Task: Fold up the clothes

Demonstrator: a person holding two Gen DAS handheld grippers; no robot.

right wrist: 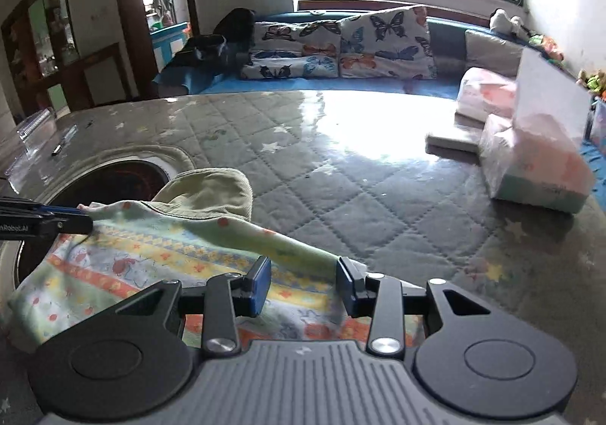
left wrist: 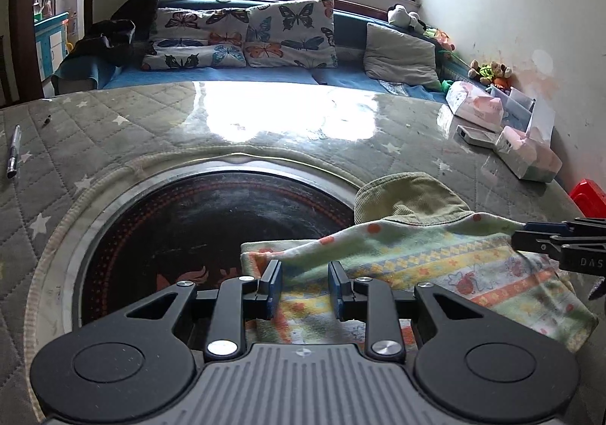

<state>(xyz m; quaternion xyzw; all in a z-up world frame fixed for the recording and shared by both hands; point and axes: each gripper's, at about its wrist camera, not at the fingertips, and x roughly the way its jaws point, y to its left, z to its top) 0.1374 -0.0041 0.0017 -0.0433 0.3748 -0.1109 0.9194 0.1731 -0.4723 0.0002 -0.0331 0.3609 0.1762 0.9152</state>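
A patterned pastel cloth (left wrist: 435, 266) with orange and yellow bands lies on the table, one edge folded over; it also shows in the right wrist view (right wrist: 159, 258). An olive green corduroy garment (left wrist: 409, 198) lies under its far edge, and shows in the right wrist view (right wrist: 212, 190). My left gripper (left wrist: 305, 283) is open, its fingers either side of the cloth's left part. My right gripper (right wrist: 305, 283) is open over the cloth's right edge. Each gripper enters the other's view from the side (left wrist: 560, 239) (right wrist: 38, 220).
The table has a grey quilted star cover (left wrist: 113, 129) and a round dark inset hob (left wrist: 212, 228). Tissue packs and boxes (left wrist: 503, 129) stand at the right. A pen (left wrist: 13, 156) lies at the left. A sofa with butterfly cushions (left wrist: 246, 35) stands behind.
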